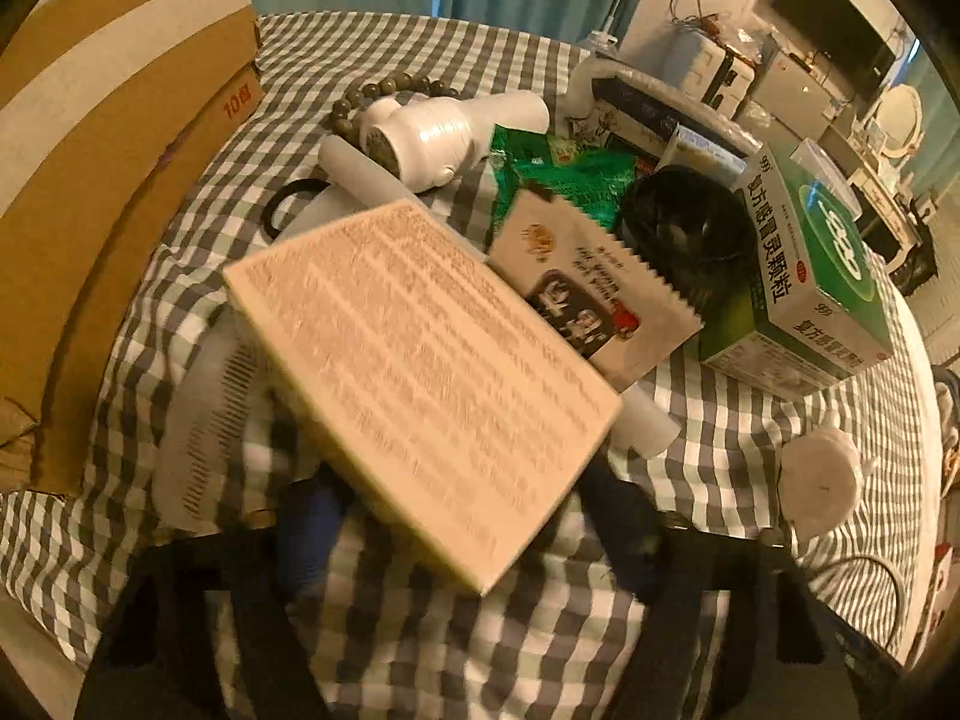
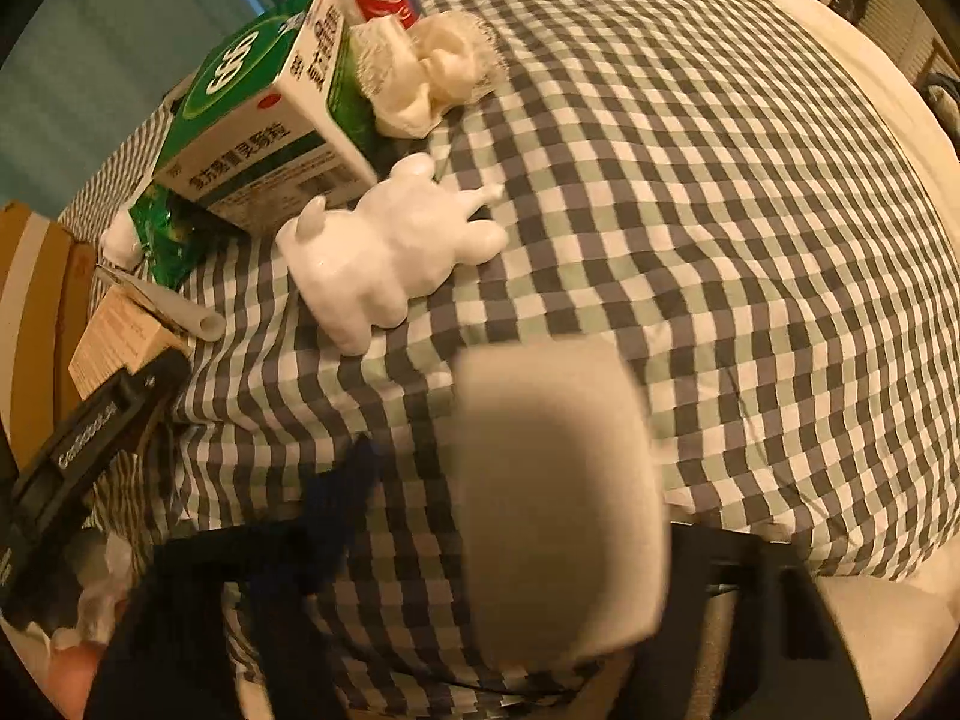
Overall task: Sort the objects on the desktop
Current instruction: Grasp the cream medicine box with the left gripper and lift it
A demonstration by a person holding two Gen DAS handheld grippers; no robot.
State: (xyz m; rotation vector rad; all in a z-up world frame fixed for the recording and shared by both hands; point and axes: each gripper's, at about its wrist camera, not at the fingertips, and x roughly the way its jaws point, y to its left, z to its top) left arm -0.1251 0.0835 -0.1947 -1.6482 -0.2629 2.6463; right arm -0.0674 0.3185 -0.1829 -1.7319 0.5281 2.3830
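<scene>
While our left gripper [image 1: 456,516] clamps the tan box [image 1: 420,372] above the clutter and our right gripper [image 2: 510,516] grips a blurred grey block [image 2: 558,498], either could slip if tilted.

Between the left gripper [image 1: 456,516]'s blue fingers [image 1: 312,534], a matt cardboard box [image 1: 420,372] covered in fine print is showing a dull, papery face. Beyond its fingertips, a glossy white plastic bottle [image 1: 432,138] is gleaming beside a shiny green foil packet [image 1: 558,180]. Ahead of the right gripper's fingers, a smooth, glossy white bear figurine [image 2: 390,246] is lying on soft checked cloth [image 2: 690,210].
</scene>
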